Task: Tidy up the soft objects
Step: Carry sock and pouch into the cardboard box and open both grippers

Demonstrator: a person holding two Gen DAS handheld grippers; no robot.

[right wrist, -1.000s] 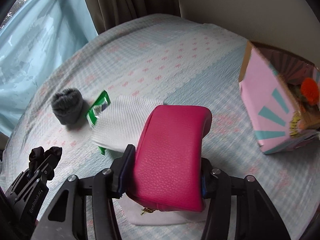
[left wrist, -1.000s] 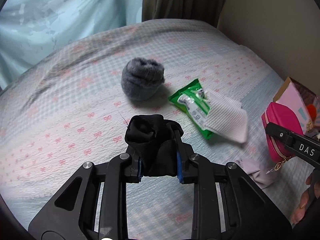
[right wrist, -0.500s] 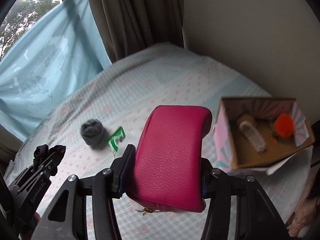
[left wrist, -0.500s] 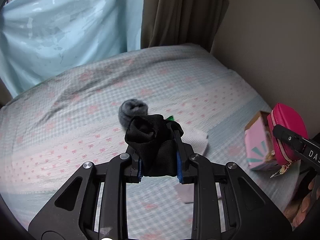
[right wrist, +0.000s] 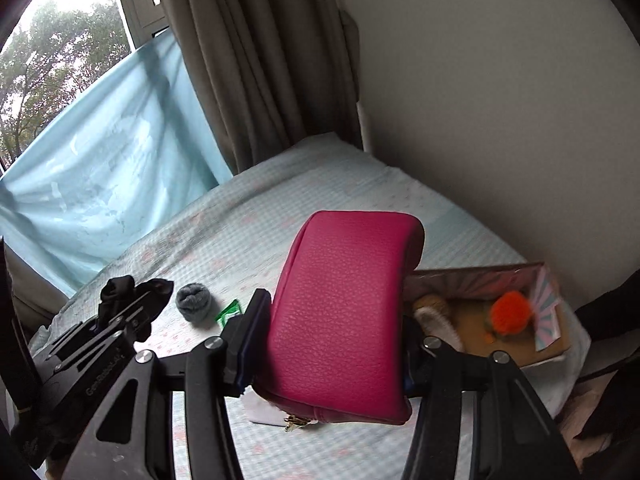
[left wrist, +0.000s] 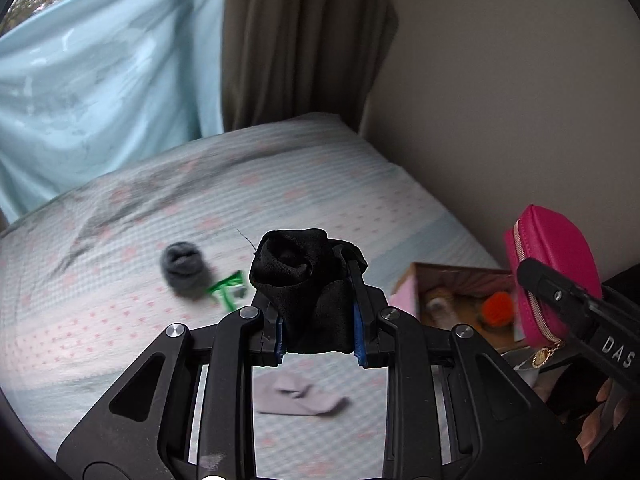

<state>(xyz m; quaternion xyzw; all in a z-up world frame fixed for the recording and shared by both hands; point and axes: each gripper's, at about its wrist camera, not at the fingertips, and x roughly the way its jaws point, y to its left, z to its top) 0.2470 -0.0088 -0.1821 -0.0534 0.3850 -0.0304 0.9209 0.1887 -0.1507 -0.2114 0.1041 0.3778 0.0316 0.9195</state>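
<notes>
My left gripper point(left wrist: 318, 316) is shut on a rolled black sock point(left wrist: 302, 276) and holds it high above the bed; it also shows in the right wrist view point(right wrist: 132, 292). My right gripper point(right wrist: 328, 344) is shut on a pink zip pouch point(right wrist: 344, 312), held up in the air; the pouch shows at the right of the left wrist view point(left wrist: 554, 264). A grey rolled sock point(left wrist: 184, 266) and a green packet point(left wrist: 226, 286) lie on the bed. An open pink cardboard box point(right wrist: 548, 304) sits at the bed's right edge.
The box holds an orange pom-pom point(right wrist: 510, 312) and a pale bottle point(right wrist: 438, 320). A folded pale cloth point(left wrist: 300, 398) lies on the bedspread point(left wrist: 100, 320) below my left gripper. Curtains point(right wrist: 260, 60) and a wall point(right wrist: 500, 120) stand behind the bed.
Both grippers have risen well above the bed with their loads. The box has come into view at the right, with its inside showing.
</notes>
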